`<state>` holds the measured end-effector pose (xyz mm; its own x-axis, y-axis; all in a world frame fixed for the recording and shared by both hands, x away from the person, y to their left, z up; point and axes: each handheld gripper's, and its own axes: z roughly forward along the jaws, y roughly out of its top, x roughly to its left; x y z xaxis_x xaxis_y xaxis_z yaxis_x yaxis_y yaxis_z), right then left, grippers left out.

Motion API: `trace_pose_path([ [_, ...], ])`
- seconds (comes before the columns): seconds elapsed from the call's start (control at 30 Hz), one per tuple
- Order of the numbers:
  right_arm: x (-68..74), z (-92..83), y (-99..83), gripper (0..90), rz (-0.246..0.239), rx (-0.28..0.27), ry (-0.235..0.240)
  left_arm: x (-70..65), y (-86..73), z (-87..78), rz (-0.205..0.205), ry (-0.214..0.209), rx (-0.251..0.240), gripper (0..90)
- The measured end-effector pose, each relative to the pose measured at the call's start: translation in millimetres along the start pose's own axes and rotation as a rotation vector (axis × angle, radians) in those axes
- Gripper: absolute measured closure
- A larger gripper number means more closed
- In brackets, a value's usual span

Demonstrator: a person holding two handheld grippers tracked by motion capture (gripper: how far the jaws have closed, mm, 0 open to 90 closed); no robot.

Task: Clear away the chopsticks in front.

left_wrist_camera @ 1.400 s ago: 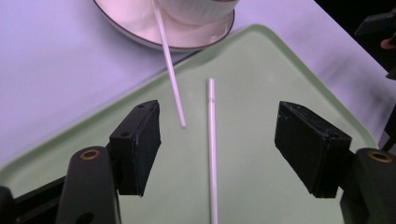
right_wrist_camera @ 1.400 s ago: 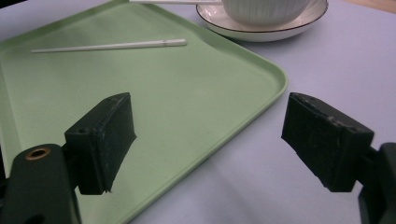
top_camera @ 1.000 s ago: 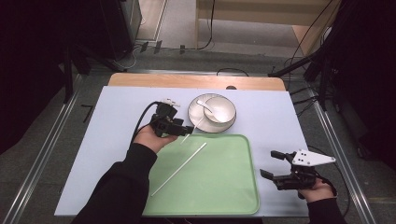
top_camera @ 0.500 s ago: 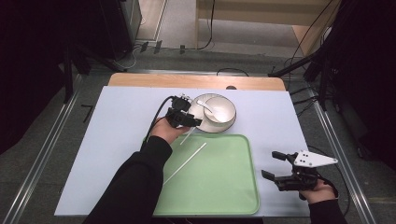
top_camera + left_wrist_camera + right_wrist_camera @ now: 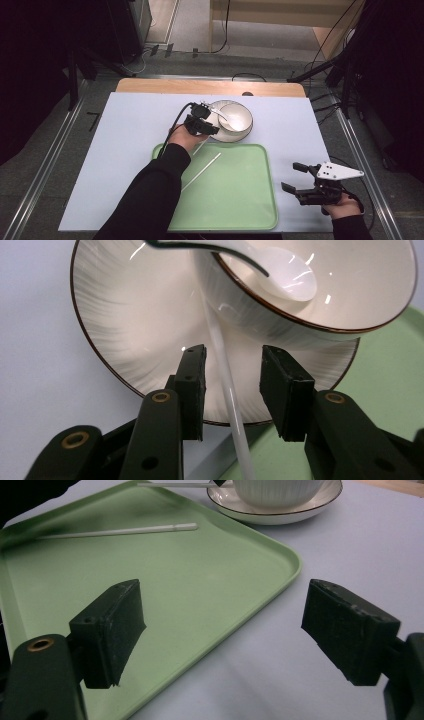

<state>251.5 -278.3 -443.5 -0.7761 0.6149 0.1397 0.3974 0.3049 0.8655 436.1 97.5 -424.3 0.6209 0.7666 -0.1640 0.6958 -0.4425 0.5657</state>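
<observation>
- Left gripper [image 5: 230,390] sits at the near-left edge of the saucer [image 5: 125,330], a white chopstick [image 5: 227,385] running up between its pads.
- Its jaws have just been closing; a gap shows on each side of the stick, so the pads are not yet pressing on it.
- That chopstick leans with its far end on the saucer beside the bowl [image 5: 360,295] and its near end over the edge of the green tray [image 5: 395,375].
- Bowl stands on the saucer, a white spoon [image 5: 285,277] resting inside it, handle over the rim.
- In the high view the saucer [image 5: 216,134] lies on the table [image 5: 125,130] just beyond the tray's [image 5: 250,210] far edge.
- Second chopstick [image 5: 202,171] lies slantwise on the tray's left half, apart from the first.
- Right gripper [image 5: 298,180] hovers off the tray's right edge, near the table's front corner, jaws wide apart with nothing between them.
- From its own view the tray's corner [image 5: 280,555] lies between the pads, well beyond them.
</observation>
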Motion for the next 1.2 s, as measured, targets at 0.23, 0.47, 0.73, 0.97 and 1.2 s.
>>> trace_pose_path([
  [0.23,-1.0,-0.4,-0.5,17.6,-0.001,-0.001,0.002,6.4,-2.0,7.8,-0.007,-0.008,0.011,66.1],
  [0.47,-0.9,-0.4,-0.4,17.6,-0.001,0.0,0.001,6.6,-3.1,16.7,-0.015,-0.011,0.024,73.6],
  [0.73,-1.1,-0.4,-0.4,17.6,-0.001,0.0,0.001,6.9,-1.9,19.5,-0.071,0.01,0.021,83.2],
  [0.97,-1.1,-0.3,-0.6,17.6,-0.003,0.0,0.002,9.6,-1.7,16.8,-0.085,0.015,0.03,84.7],
  [1.2,-1.2,-0.5,-0.9,17.6,-0.003,0.002,0.002,17.4,-1.1,1.2,-0.117,0.013,0.013,85.0],
])
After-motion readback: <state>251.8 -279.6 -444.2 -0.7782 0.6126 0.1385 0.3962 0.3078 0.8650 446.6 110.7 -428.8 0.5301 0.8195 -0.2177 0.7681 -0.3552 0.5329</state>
